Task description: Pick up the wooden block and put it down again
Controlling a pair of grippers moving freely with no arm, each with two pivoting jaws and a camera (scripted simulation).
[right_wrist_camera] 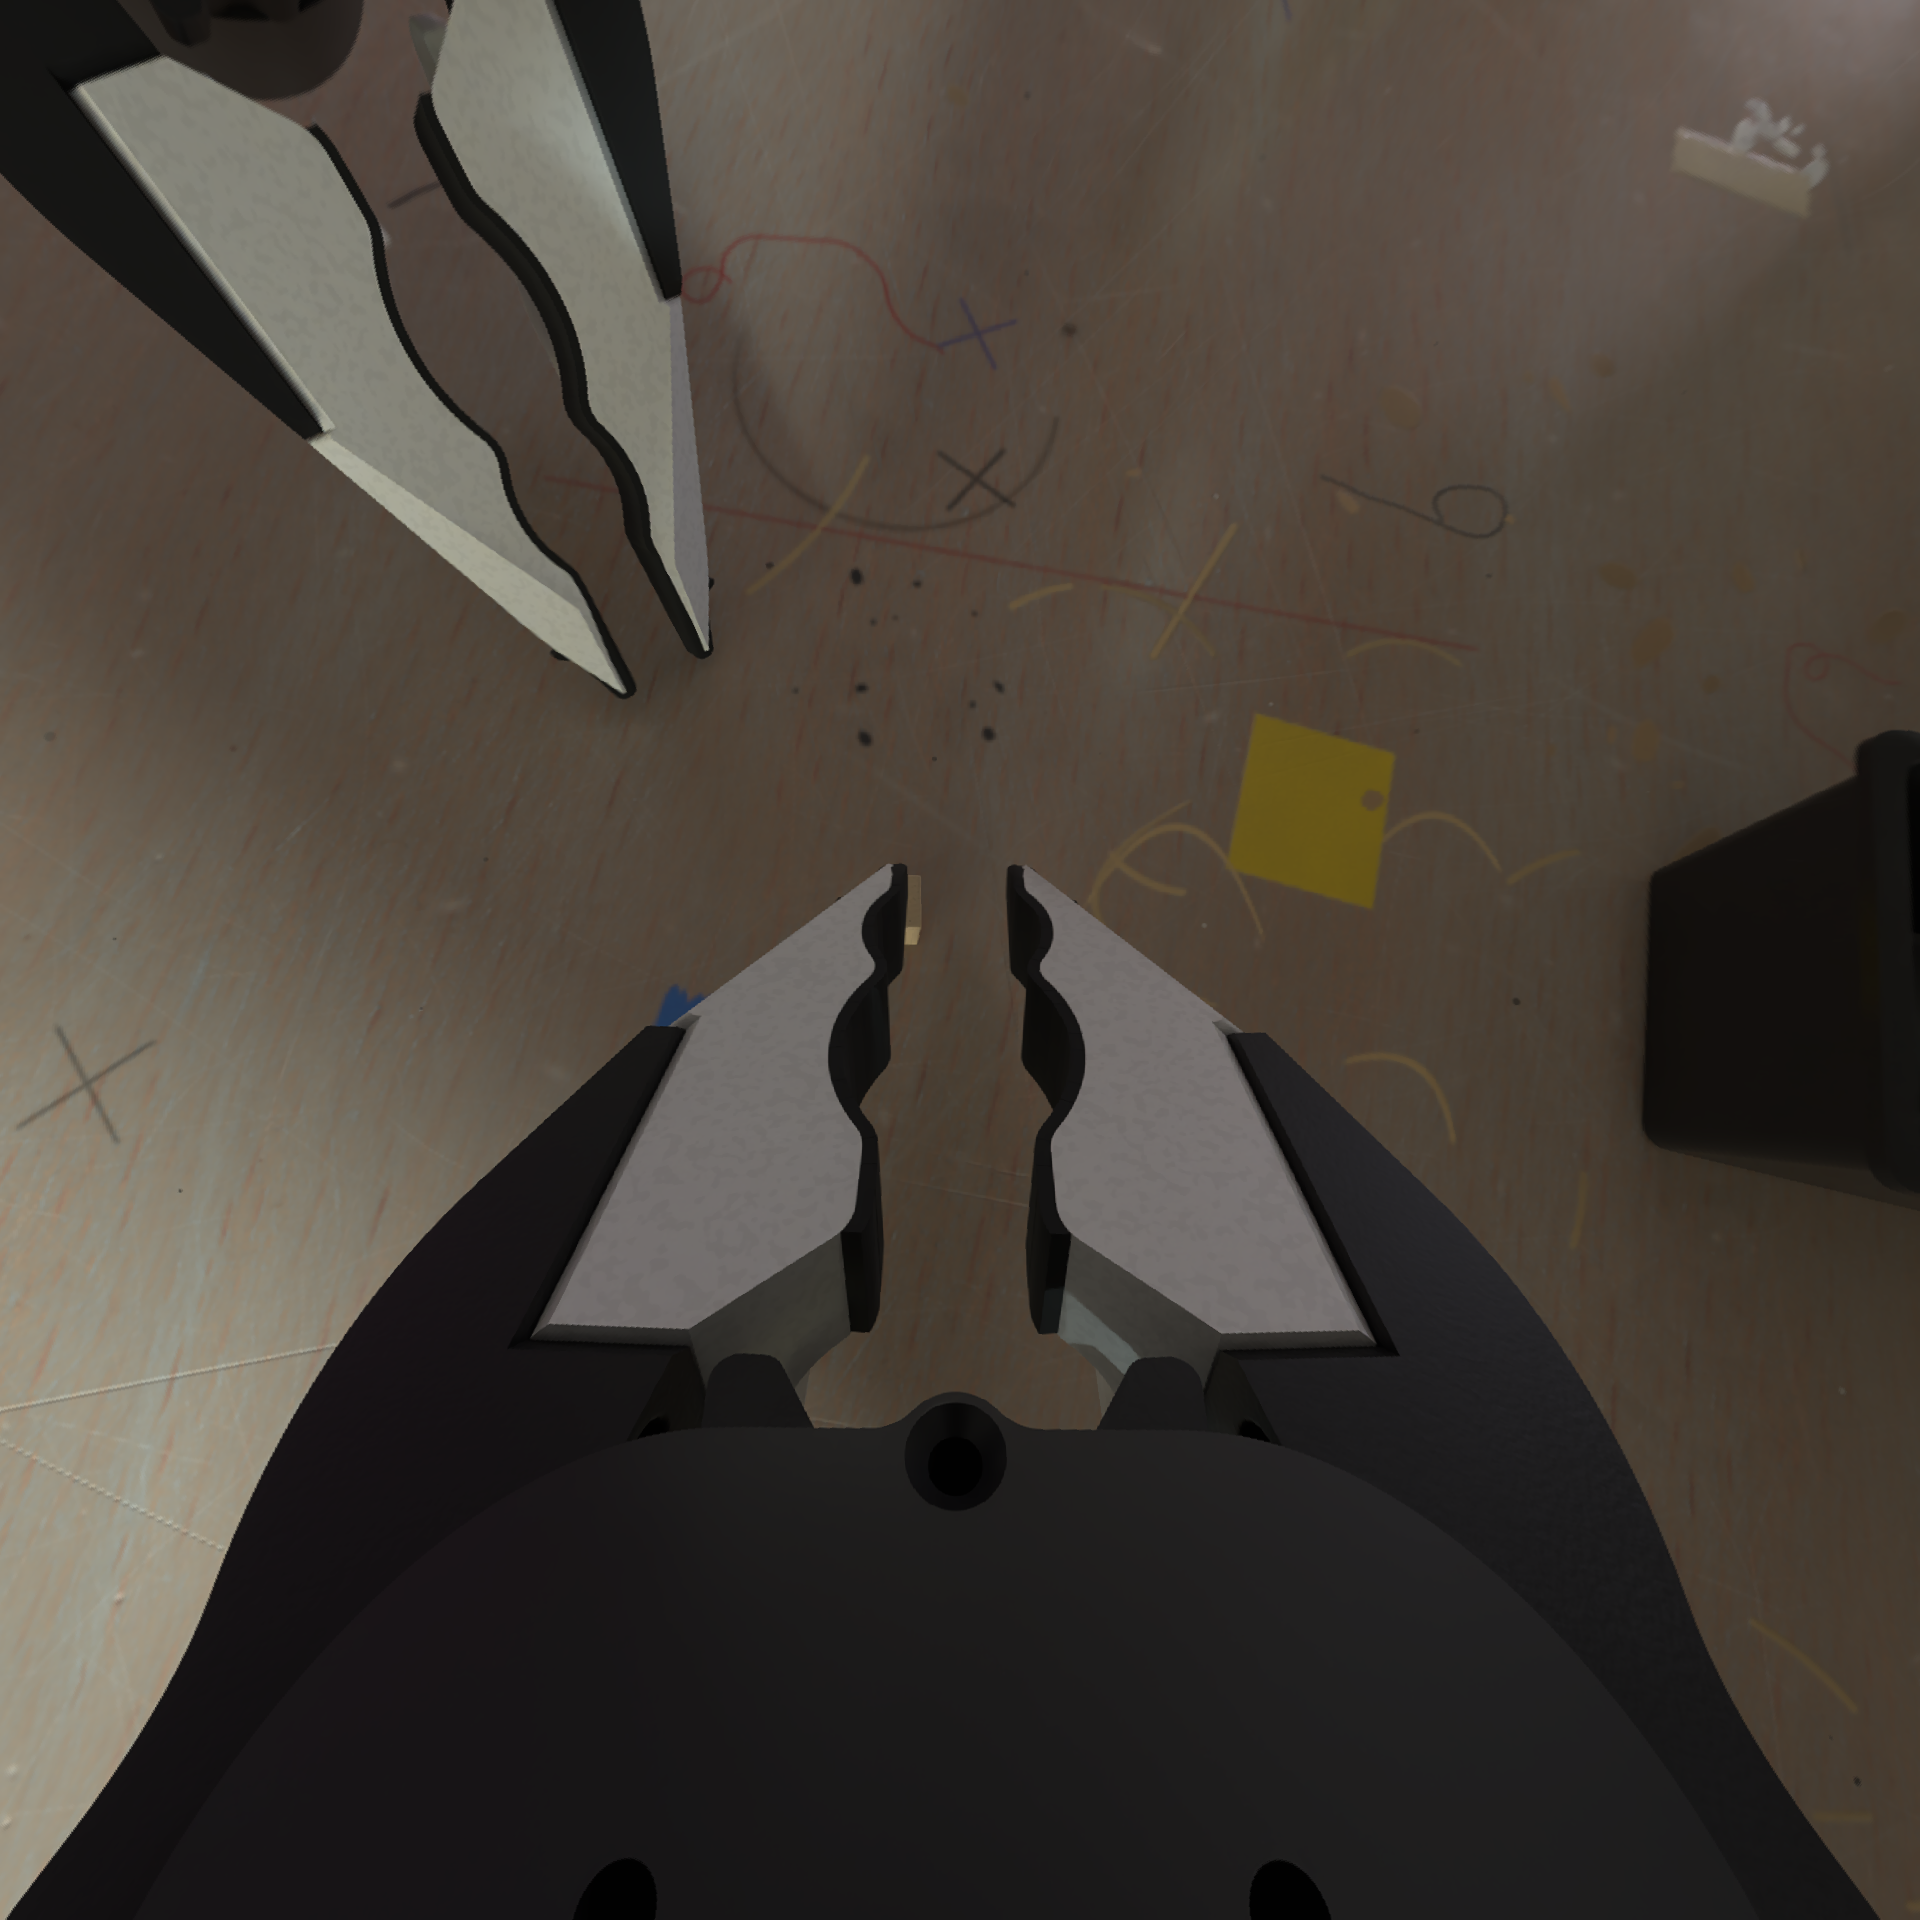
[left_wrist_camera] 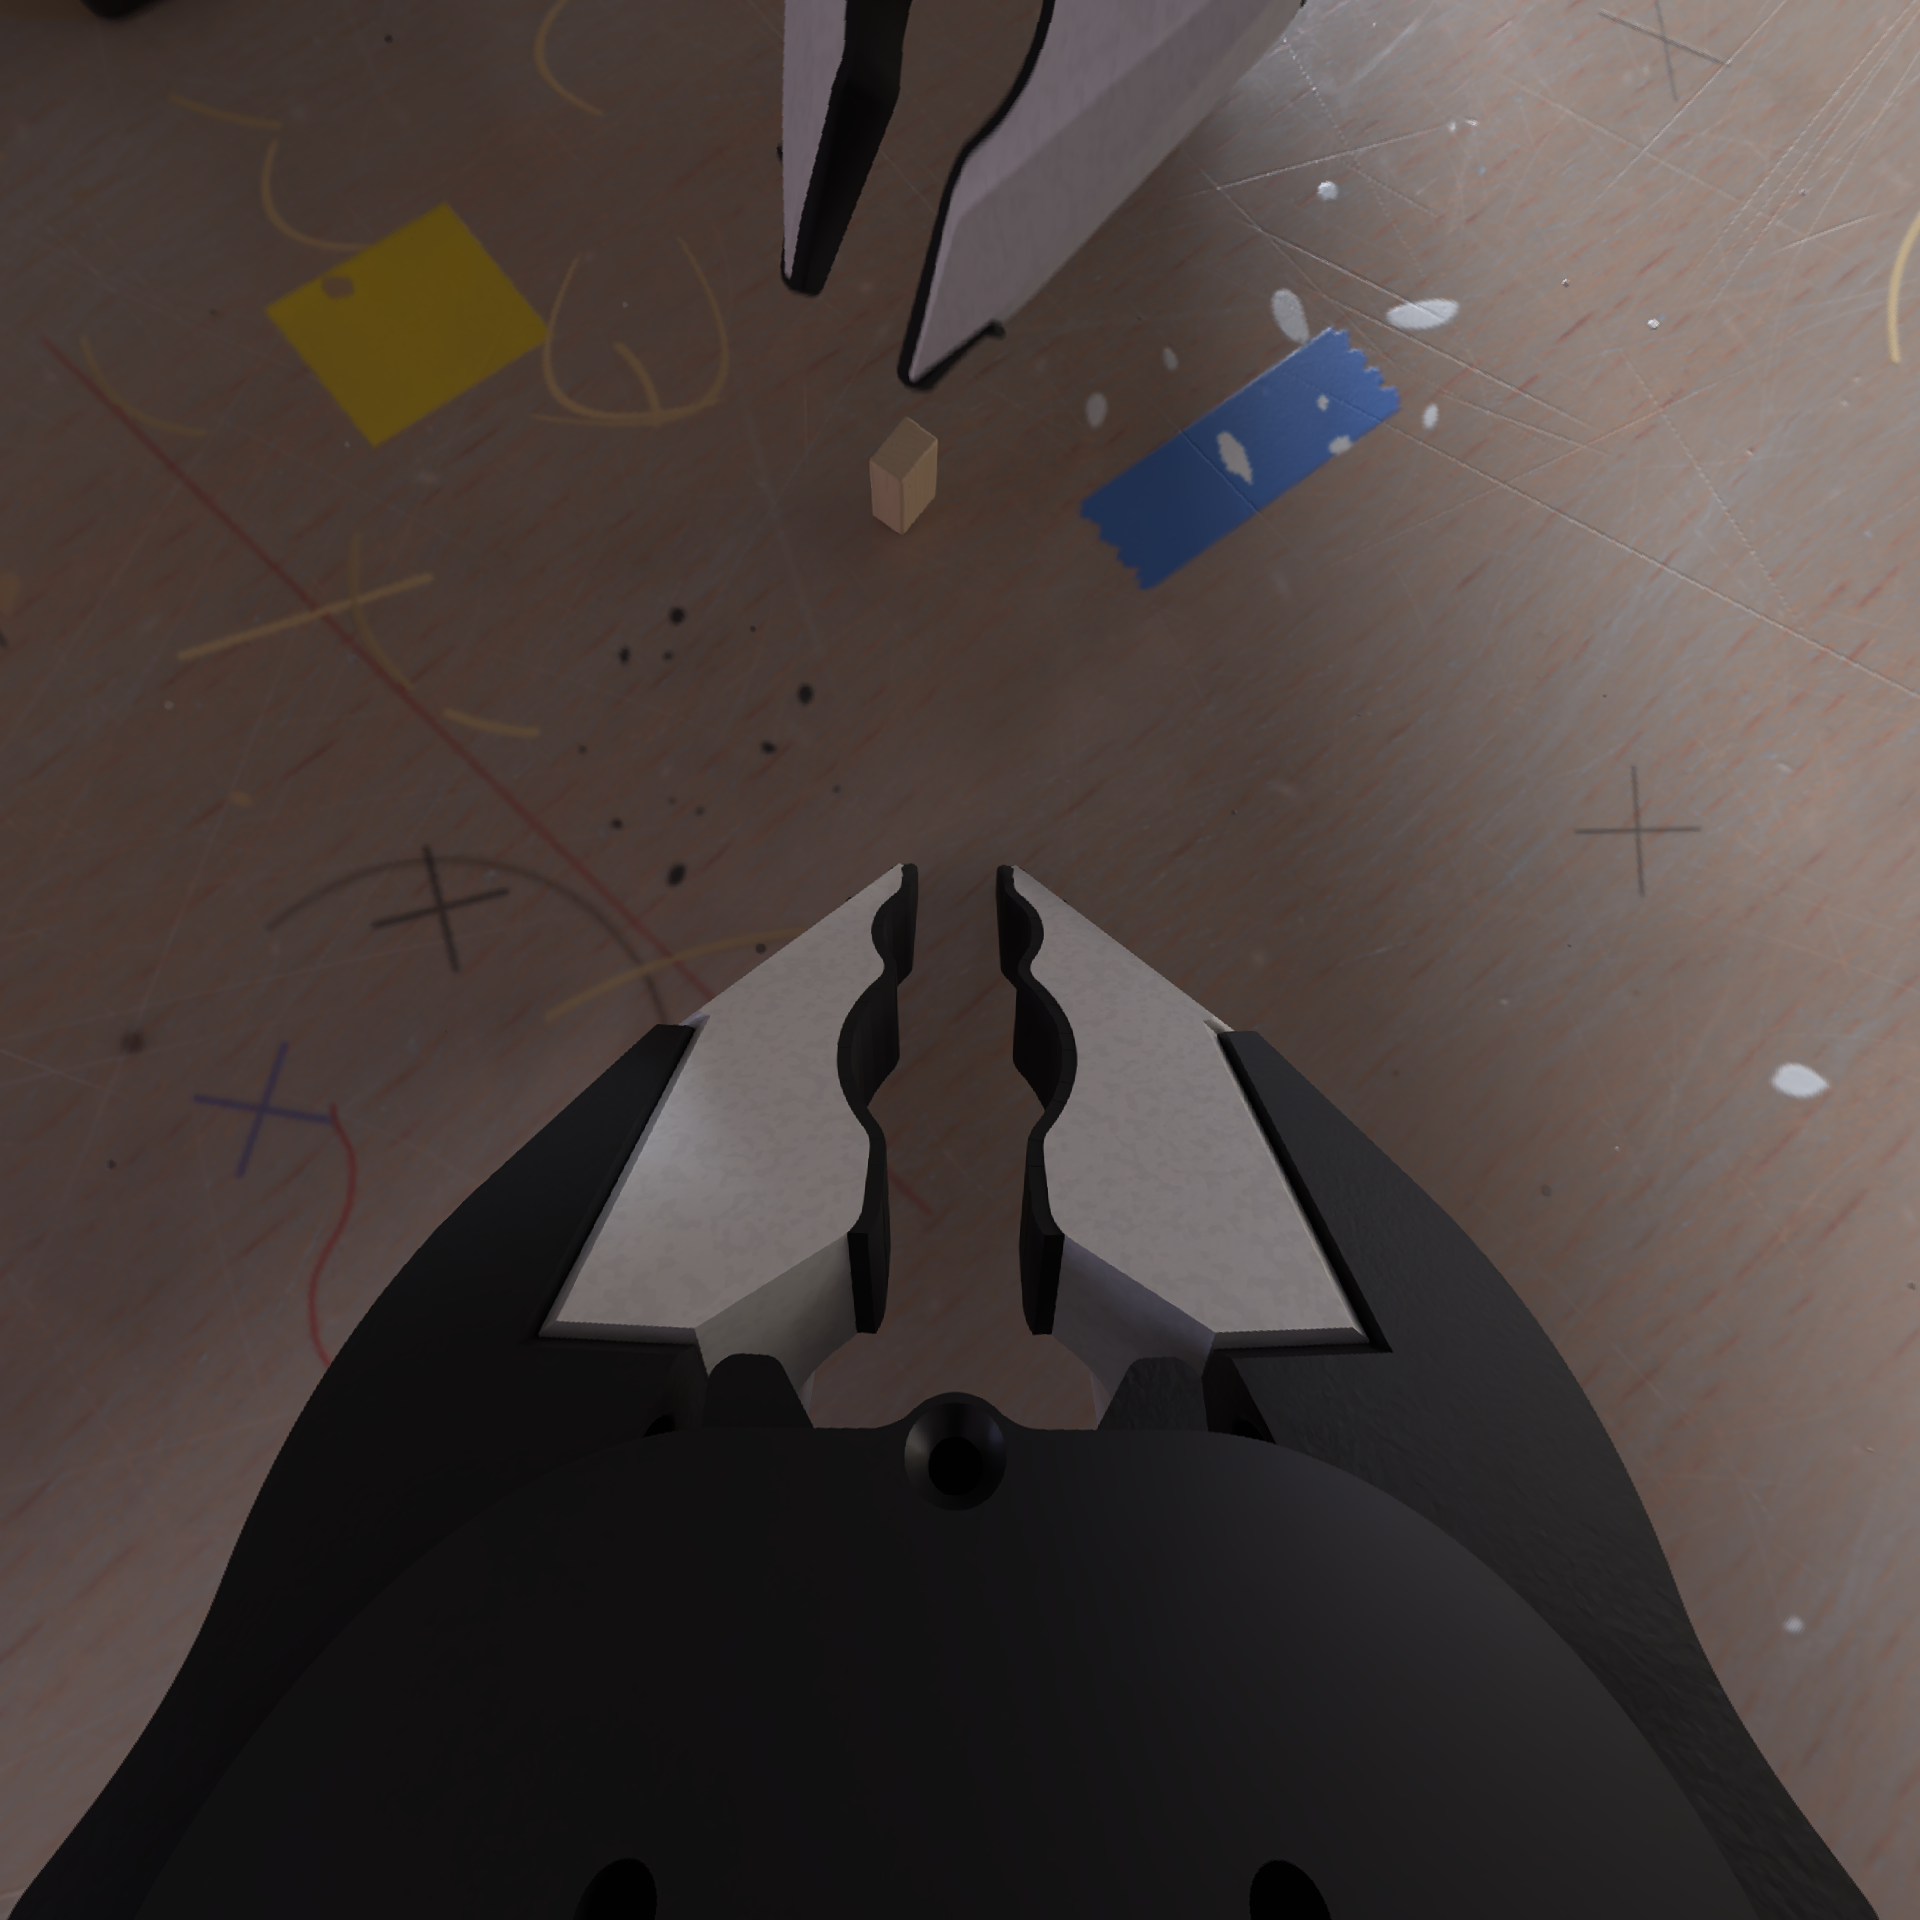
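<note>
A small pale wooden block [left_wrist_camera: 904, 475] stands on the scratched tabletop [left_wrist_camera: 1455, 727]. My right gripper [left_wrist_camera: 862, 332] hangs just beyond and above it, open by a narrow gap and empty. In the right wrist view only a sliver of the block [right_wrist_camera: 913, 909] shows, beside the tip of the left finger of my right gripper [right_wrist_camera: 956, 878]; the rest is hidden behind that finger. My left gripper [left_wrist_camera: 956, 878] is open by a narrow gap, empty, and well short of the block. It also shows in the right wrist view [right_wrist_camera: 665, 665], at the upper left.
A flat yellow square [left_wrist_camera: 405, 322] lies left of the block and a strip of blue tape [left_wrist_camera: 1242, 457] right of it. A black box [right_wrist_camera: 1787, 997] stands at the right edge of the right wrist view. A small beige piece [right_wrist_camera: 1751, 156] lies far off.
</note>
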